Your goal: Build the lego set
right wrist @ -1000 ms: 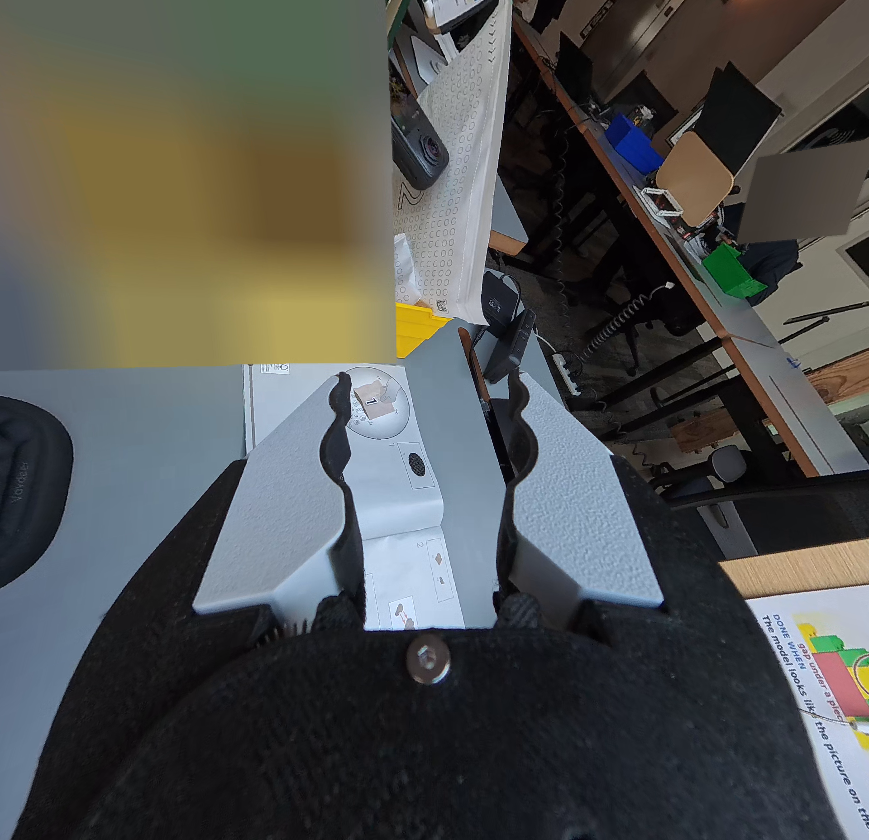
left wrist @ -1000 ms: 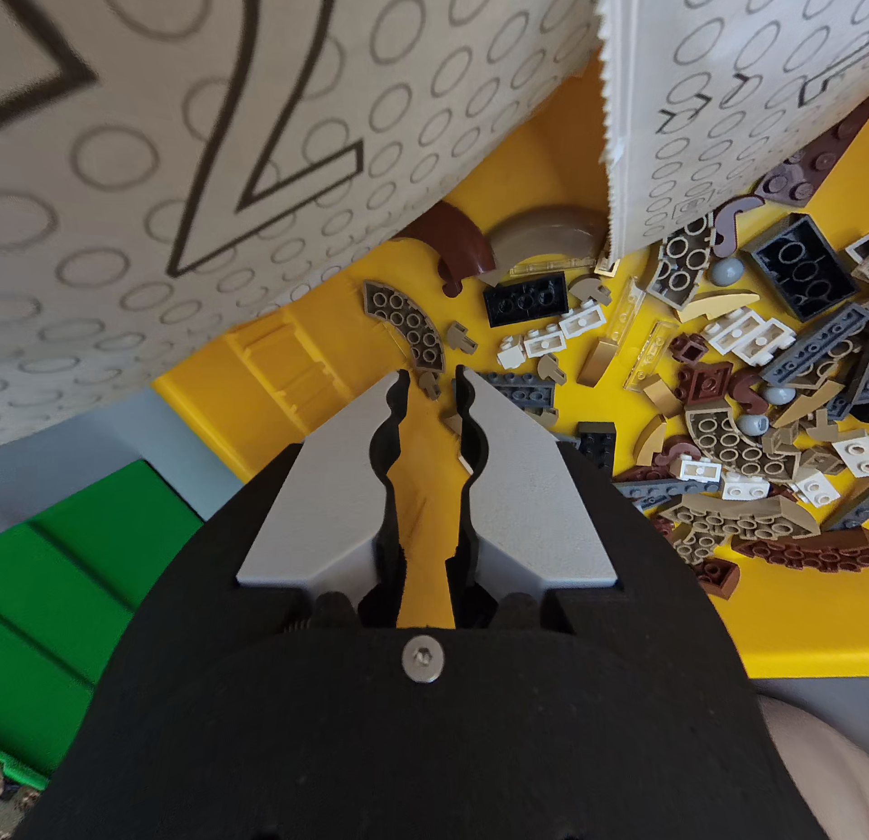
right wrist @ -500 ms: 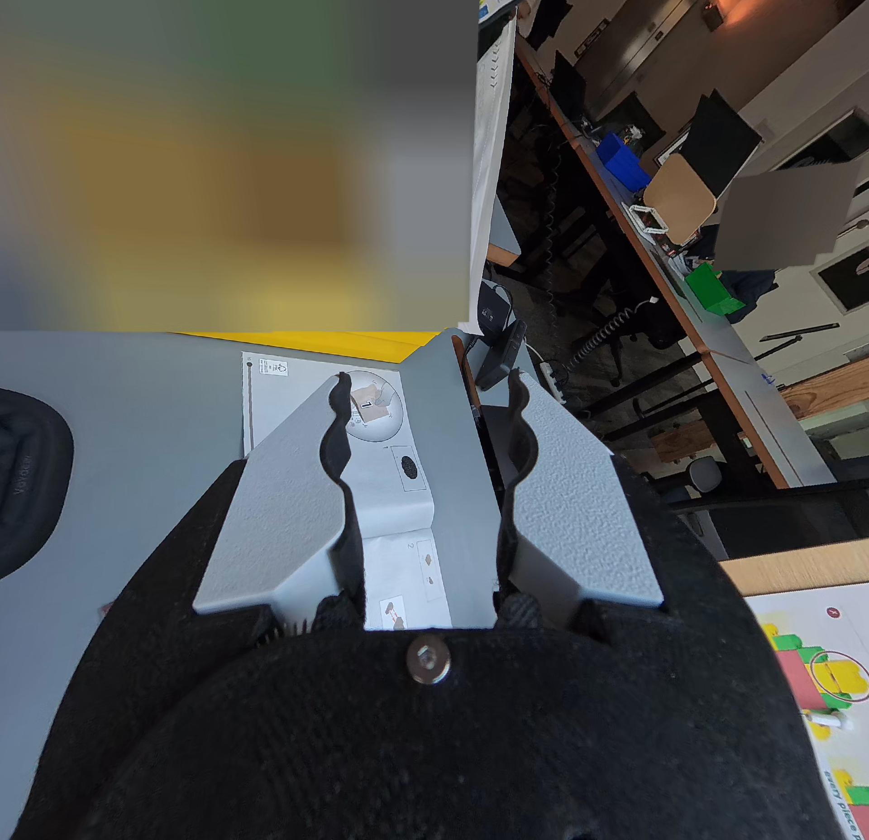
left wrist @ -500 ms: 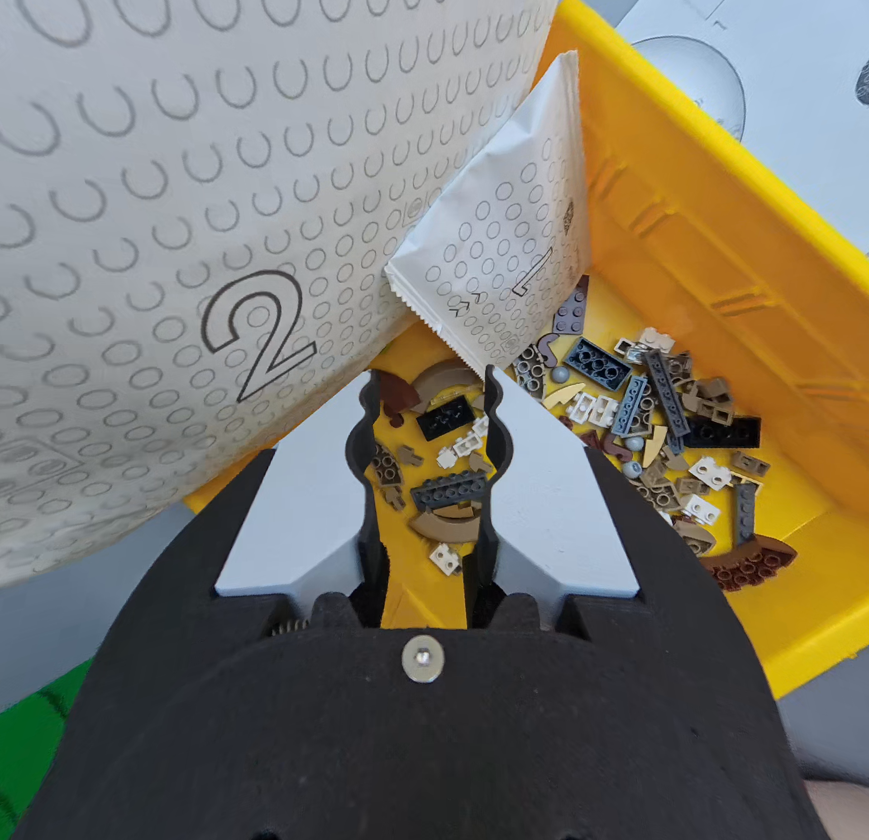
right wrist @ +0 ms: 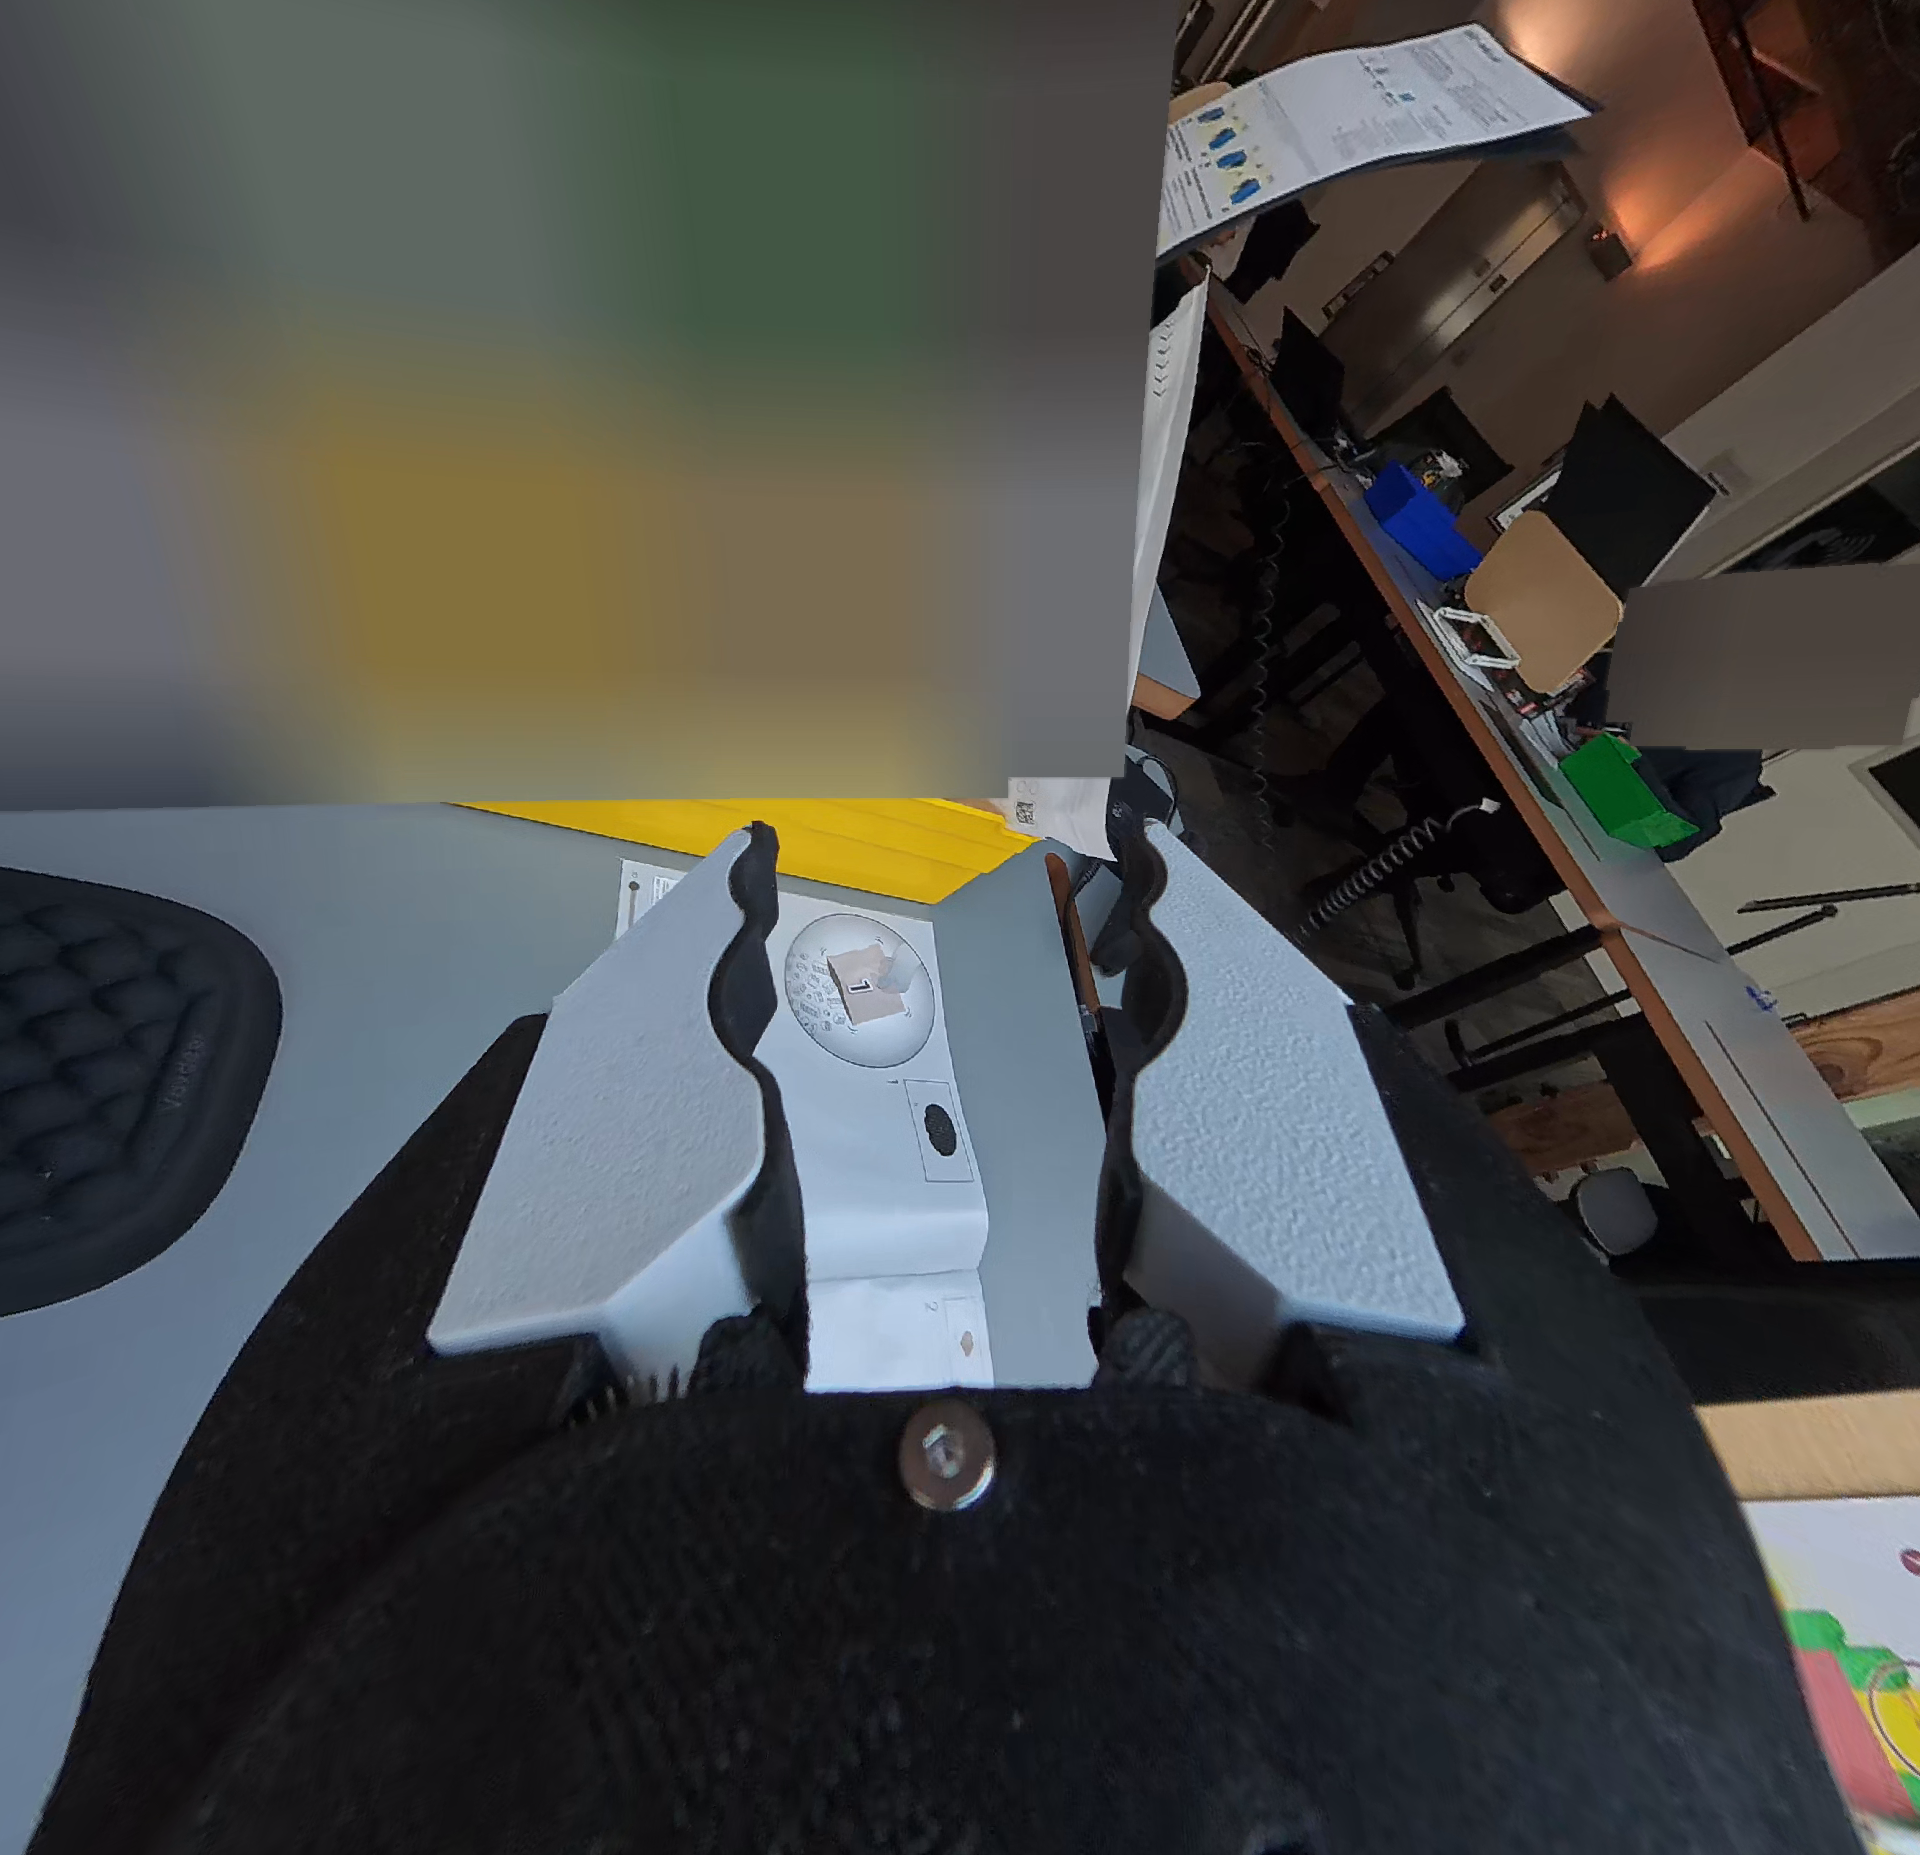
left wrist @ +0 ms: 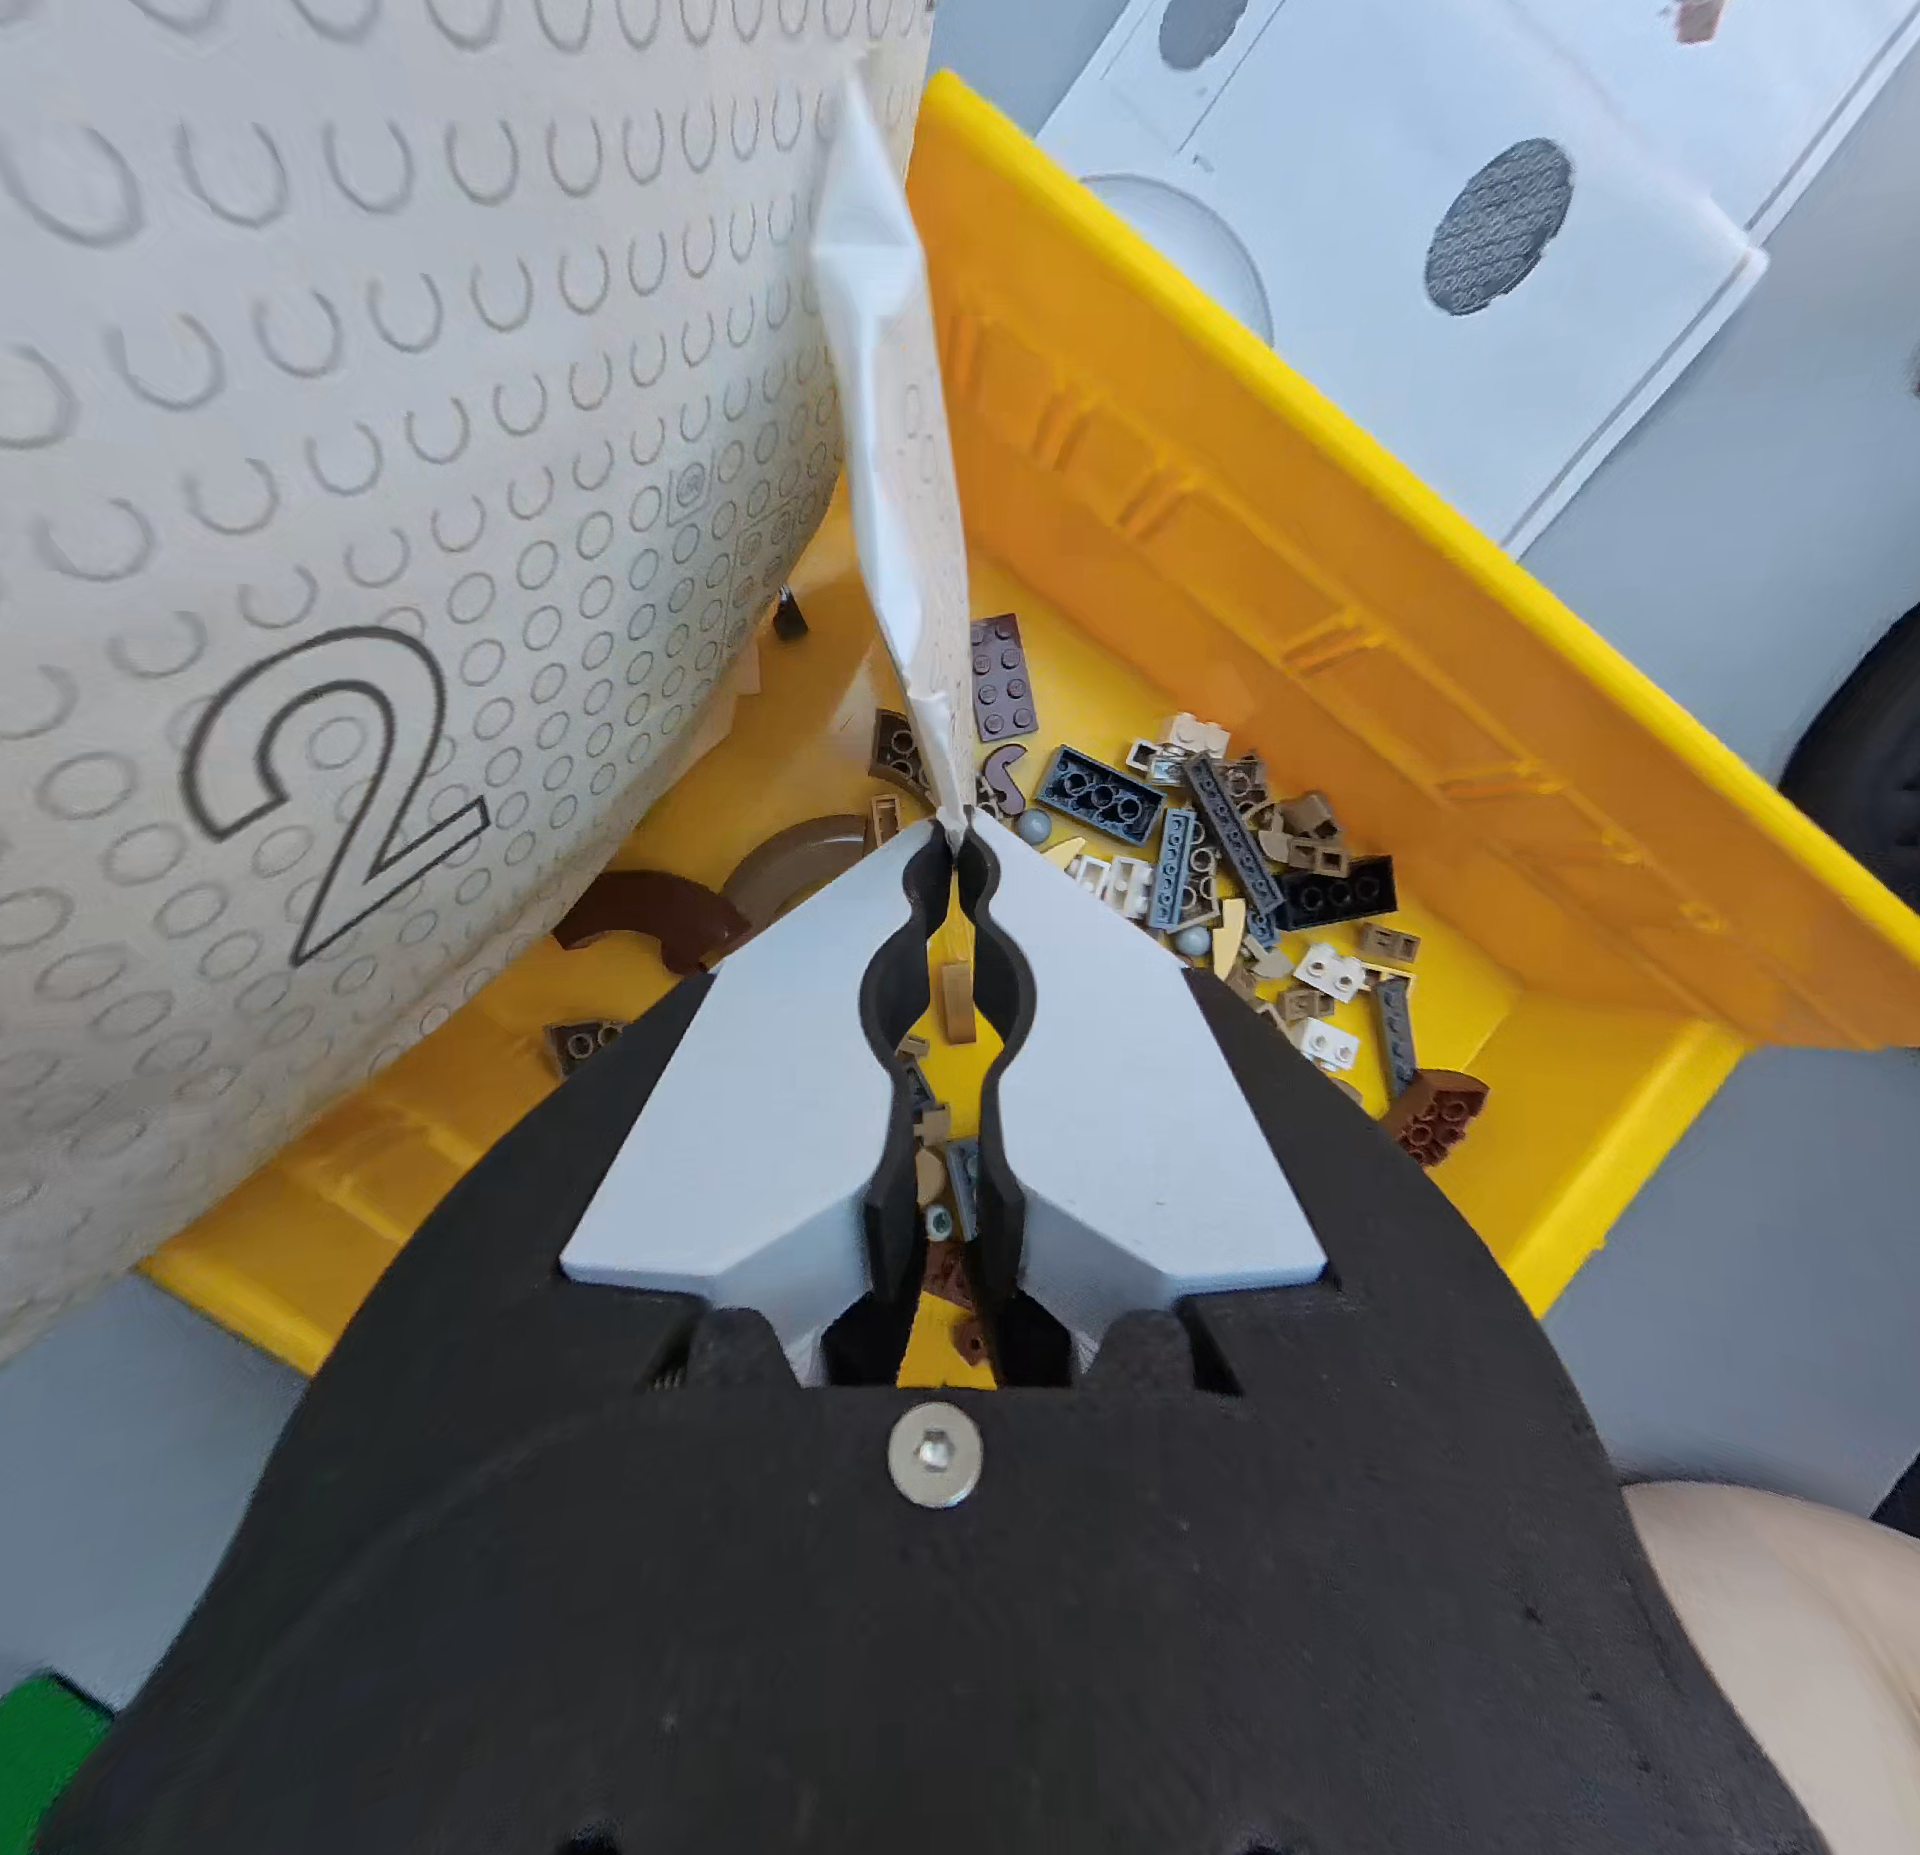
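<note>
In the left wrist view my left gripper (left wrist: 957,841) is shut on the lower corner of a small white paper bag (left wrist: 885,434), which stands edge-on above the yellow bin (left wrist: 1299,517). Several loose lego pieces (left wrist: 1226,870) in grey, black, tan, white and brown lie on the bin floor. A large white paper bag with a printed numeral (left wrist: 364,434) leans into the bin on the left. In the right wrist view my right gripper (right wrist: 951,839) is open and empty above the instruction booklet (right wrist: 883,1130) on the grey table.
The booklet also shows beyond the bin in the left wrist view (left wrist: 1507,195). A black padded object (right wrist: 114,1078) lies on the table at the left. The yellow bin edge (right wrist: 831,834) is ahead of my right gripper. Desks and a chair stand beyond the table edge at the right. The gap from one gripper's tips to the other's is roughly 30 cm.
My left gripper pulled back and up from the bin and closed on the small bag's corner; the bag now hangs edge-on. My right gripper stayed open and shifted slightly over the booklet.
</note>
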Demonstrator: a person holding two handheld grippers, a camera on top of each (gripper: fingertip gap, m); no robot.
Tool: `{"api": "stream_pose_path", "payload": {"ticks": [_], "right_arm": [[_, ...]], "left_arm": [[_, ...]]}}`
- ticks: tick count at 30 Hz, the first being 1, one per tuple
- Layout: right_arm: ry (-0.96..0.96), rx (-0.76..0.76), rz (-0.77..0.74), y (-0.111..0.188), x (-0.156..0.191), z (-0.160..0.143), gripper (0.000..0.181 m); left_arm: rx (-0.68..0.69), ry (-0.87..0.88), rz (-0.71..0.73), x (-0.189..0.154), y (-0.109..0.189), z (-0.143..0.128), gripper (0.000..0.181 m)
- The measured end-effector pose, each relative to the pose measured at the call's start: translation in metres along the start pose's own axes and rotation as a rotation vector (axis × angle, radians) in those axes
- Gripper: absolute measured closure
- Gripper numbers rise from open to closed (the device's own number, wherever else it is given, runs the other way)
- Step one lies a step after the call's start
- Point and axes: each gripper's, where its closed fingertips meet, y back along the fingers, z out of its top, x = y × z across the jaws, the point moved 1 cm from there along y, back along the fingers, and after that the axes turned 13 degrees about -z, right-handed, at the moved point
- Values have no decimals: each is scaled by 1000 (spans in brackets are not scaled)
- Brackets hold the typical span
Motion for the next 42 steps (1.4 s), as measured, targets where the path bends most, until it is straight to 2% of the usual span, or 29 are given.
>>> {"api": "stream_pose_path", "payload": {"ticks": [5,9,12,14,17,19,20,22,23,25,26,28,30,32,33,36,38,39,41,42], "right_arm": [[-100,-4,51,-20,8,-9,115],[-229,-32,59,-39,11,-10,111],[-335,-99,112,-45,17,8,97],[-306,-135,176,-47,25,24,98],[-195,34,336,-59,48,22,108],[-156,138,388,-61,58,17,115],[-141,182,411,-59,62,15,125],[-123,214,383,-53,63,14,162],[-122,196,382,-47,64,17,174],[-153,176,323,-38,56,21,175],[-177,170,288,-33,50,22,176],[-246,145,217,-21,35,21,176],[-358,111,163,-9,19,18,176],[-499,54,142,2,6,15,176],[-570,16,154,7,2,15,176],[-696,-129,241,21,12,27,176],[-666,-136,206,17,19,21,176],[-662,-130,197,13,22,16,176],[-710,-156,237,9,28,14,176],[-728,-174,264,9,32,15,177]], "left_arm": [[-104,-5,47,-34,41,19,181],[-158,-47,31,-81,53,36,181],[-36,-138,68,-114,39,35,181],[81,-245,91,-132,25,32,181],[225,-374,137,-148,15,35,181],[234,-409,116,-161,15,46,181],[228,-408,104,-167,17,50,181],[205,-410,85,-177,23,59,181],[185,-425,87,-182,26,63,181],[107,-482,122,-186,33,74,181],[25,-522,143,-189,38,82,176],[-241,-595,165,-198,58,100,163],[-581,-623,135,-211,89,115,151],[-910,-653,64,-223,118,120,151],[-1016,-708,22,-233,125,121,136],[-1061,-659,115,-216,119,131,114],[-1019,-684,24,-224,96,135,113],[-965,-703,-12,-227,84,138,119],[-841,-721,-43,-228,60,138,152],[-794,-720,-37,-225,52,138,163]]}}
